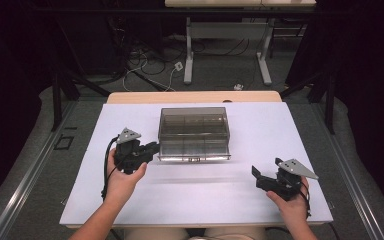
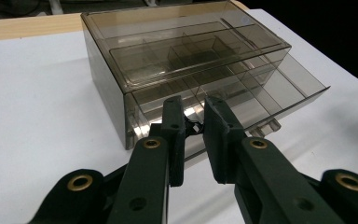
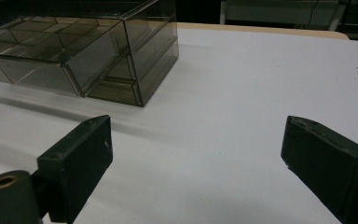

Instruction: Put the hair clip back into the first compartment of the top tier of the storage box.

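While the smoky box (image 1: pixel 194 132) is sitting mid-counter (image 1: pixel 260 200) with its lower drawer (image 2: pixel 279 98) slid partway out, the left tool (image 2: pixel 193 126) is pinching a small tab at the drawer's near-left corner, jaws nearly closed; the right tool (image 1: pixel 260 175) is resting wide open and empty, well right of the box.

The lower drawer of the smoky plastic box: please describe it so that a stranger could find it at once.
On the white table stands one smoky transparent drawer box. The lower drawer is the tray at its base. Unlike the shut upper drawer, it sticks out in front, beside the left gripper.
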A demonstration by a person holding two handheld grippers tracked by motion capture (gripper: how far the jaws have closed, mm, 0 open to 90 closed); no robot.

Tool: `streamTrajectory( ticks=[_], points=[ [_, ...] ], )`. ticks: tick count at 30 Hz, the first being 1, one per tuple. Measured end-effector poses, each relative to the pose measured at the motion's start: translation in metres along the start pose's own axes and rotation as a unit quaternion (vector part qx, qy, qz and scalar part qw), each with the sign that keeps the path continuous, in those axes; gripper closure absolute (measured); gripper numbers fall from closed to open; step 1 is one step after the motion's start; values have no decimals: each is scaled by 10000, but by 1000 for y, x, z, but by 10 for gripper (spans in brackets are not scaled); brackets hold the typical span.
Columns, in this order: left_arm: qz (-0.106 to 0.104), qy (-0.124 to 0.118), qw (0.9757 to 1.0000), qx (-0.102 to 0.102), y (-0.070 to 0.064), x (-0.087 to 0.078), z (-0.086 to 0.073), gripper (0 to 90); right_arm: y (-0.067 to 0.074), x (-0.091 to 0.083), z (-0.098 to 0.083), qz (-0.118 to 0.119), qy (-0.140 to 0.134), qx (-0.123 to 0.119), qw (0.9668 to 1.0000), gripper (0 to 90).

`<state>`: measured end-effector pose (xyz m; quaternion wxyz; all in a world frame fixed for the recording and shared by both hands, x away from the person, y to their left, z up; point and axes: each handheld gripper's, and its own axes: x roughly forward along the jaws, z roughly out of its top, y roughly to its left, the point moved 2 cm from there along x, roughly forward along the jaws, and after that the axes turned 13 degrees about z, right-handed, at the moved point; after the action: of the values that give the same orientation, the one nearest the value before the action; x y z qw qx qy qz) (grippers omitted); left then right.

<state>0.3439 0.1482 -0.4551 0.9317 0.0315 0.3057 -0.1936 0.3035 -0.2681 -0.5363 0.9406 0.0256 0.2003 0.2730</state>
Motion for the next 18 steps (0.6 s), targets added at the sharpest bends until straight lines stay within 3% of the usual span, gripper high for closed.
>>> streamTrajectory(
  ticks=[2,18],
  points=[
    [-27,46,10000,-51,-2,1,1,788,0,0,0,-13,6,-19,10000,86],
    [-55,247,9996,138,-10,15,11,788,0,1,0,-15,-11,2,10000,86]
  ],
)
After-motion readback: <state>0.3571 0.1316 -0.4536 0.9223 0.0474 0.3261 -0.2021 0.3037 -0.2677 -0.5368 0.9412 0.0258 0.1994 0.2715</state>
